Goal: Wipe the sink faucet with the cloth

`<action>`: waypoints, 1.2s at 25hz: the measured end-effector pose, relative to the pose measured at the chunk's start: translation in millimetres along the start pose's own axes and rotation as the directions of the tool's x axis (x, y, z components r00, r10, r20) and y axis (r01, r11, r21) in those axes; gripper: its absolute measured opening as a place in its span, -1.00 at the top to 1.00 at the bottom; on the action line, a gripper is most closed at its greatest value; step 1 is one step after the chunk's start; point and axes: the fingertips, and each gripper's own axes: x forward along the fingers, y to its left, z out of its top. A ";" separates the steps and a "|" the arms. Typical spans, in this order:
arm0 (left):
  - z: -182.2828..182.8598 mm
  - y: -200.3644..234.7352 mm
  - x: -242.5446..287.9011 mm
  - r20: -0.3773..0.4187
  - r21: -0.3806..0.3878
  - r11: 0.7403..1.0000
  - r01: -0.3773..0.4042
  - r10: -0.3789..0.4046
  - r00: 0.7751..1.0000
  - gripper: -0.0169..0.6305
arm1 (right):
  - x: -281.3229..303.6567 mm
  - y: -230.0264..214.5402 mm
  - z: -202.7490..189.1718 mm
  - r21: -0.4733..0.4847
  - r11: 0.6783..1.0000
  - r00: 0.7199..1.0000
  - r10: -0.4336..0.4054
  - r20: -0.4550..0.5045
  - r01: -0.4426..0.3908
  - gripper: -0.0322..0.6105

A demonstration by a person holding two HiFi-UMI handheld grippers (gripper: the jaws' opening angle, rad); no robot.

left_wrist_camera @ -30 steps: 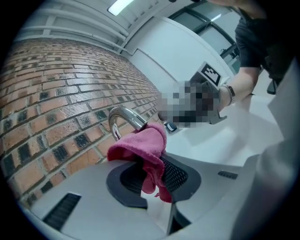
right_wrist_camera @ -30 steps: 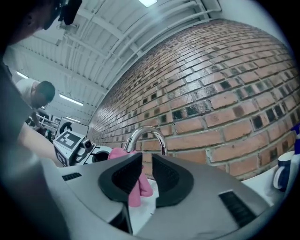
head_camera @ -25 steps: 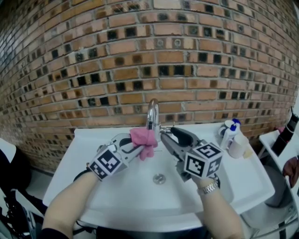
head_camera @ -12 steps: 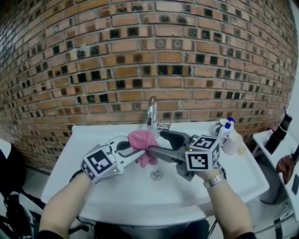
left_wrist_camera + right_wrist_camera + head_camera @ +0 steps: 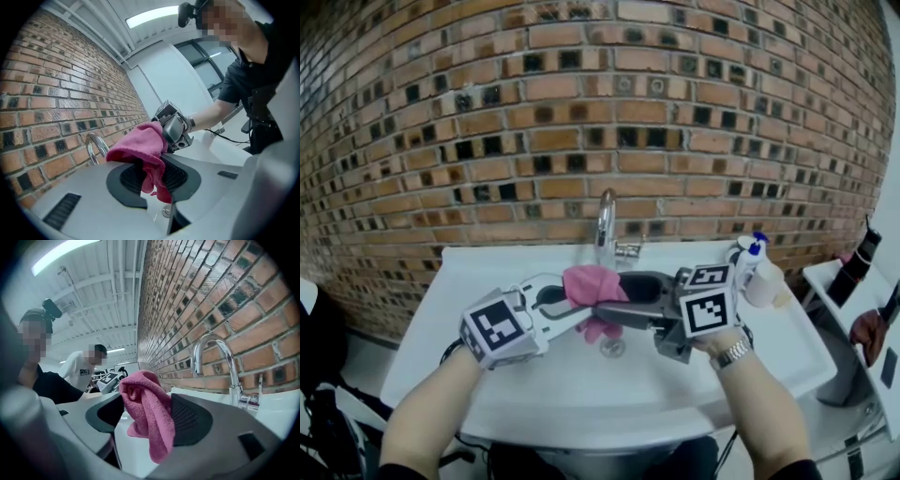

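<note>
Left fingers (image 5: 567,317): head view, clamped on the pink cloth (image 5: 592,284) at frame centre, over the sink (image 5: 787,349).
Right gripper (image 5: 614,298): in from the right, jaws straddling that same cloth.
Faucet (image 5: 606,223): just above the cloth, at the brick wall (image 5: 581,112).
Left gripper (image 5: 152,174): own view, pads pinching the cloth, bunch on top, tail hanging low centre.
Right fingers (image 5: 192,420): own view, wide, just eased in a touch; cloth drapes between them, not squeezed. Faucet upper right.

No text, number or brand can be read; the print on a bystander's shirt (image 5: 78,372) is too blurred.
</note>
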 end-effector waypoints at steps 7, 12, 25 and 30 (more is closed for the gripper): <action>-11.9 2.8 4.1 -0.025 -0.002 1.000 -0.013 0.013 1.000 0.65 | 0.1 -2.7 -1.5 -0.039 0.999 0.999 -0.039 -0.017 0.038 0.45; -21.4 11.5 6.9 -0.016 -0.079 0.996 -0.049 0.048 0.999 0.58 | -9.1 -14.5 3.4 -0.078 0.989 0.992 -0.129 0.003 0.129 0.52; -46.9 49.6 11.8 0.055 -0.270 0.917 -0.294 0.320 0.946 0.58 | -29.0 -30.9 61.4 -0.393 0.783 0.876 -0.425 0.229 0.483 0.54; -60.9 58.8 3.5 0.020 -0.267 0.883 -0.387 0.406 0.914 0.72 | -24.5 -45.1 76.1 -0.506 0.621 0.798 -0.520 0.304 0.598 0.55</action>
